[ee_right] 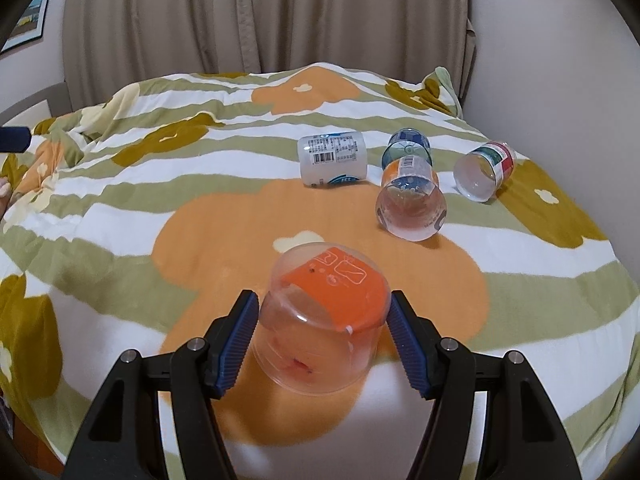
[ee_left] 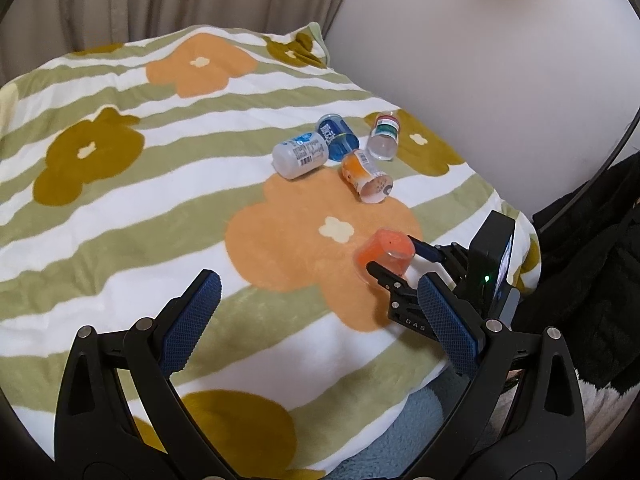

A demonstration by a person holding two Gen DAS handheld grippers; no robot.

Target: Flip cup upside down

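Right wrist: right gripper (ee_right: 322,334) clamps blurred cup (ee_right: 324,316); left gripper (ee_left: 320,320) wide.

1. We cannot tell whether the right gripper (ee_right: 323,334) presses the orange-labelled cup (ee_right: 325,322): its pads (ee_right: 239,340) sit right at the cup's sides, and contact is unclear.
2. In the left wrist view that cup (ee_left: 385,251) is blurred, and the right gripper's fingers cover its lower part.
3. The print on the white cup (ee_right: 333,159) is too small for us to read.
4. The blue cup (ee_right: 407,147) lies partly behind the clear cup with the orange band (ee_right: 410,204).
5. A framed picture (ee_right: 30,20) is cut off by the frame's left edge.
6. The dark fabric (ee_left: 592,300) at the right is too shadowed for us to identify.
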